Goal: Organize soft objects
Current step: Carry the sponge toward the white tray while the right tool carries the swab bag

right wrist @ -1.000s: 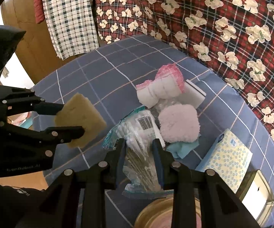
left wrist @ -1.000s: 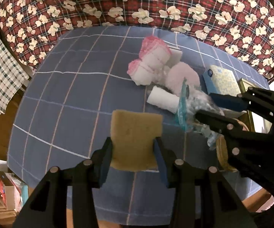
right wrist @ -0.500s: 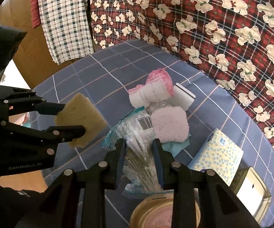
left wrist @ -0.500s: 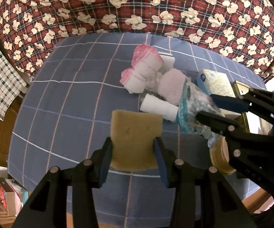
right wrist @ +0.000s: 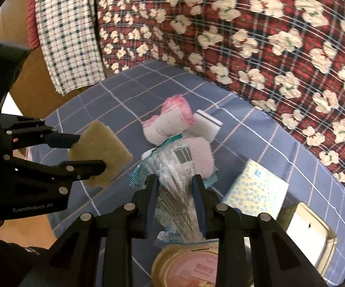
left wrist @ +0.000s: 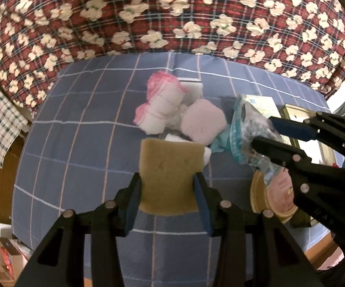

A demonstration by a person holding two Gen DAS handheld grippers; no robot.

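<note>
My left gripper (left wrist: 167, 179) is shut on a tan sponge (left wrist: 170, 167), held above the blue checked tablecloth (left wrist: 76, 143); the same tan sponge (right wrist: 100, 153) shows at the left of the right wrist view. My right gripper (right wrist: 174, 181) is shut on a clear plastic bag (right wrist: 174, 167) with a barcode and teal edge, also lifted; in the left wrist view that bag (left wrist: 246, 131) hangs at the right. On the cloth lie a pink-edged white cloth roll (left wrist: 162, 105), a fluffy pale pink pad (left wrist: 202, 124) and a white sponge (right wrist: 207, 125).
A patterned tissue box (right wrist: 256, 189), a gold-rimmed tin (right wrist: 308, 234) and a round gold-rimmed container with pink contents (right wrist: 189, 267) sit near the table's right and front. A red flowered blanket (right wrist: 244, 35) lies behind; a checked towel (right wrist: 67, 35) hangs at the left.
Both grippers have risen and drawn back from the table with their loads, so the pile looks smaller and farther away. Neither grip has changed.
</note>
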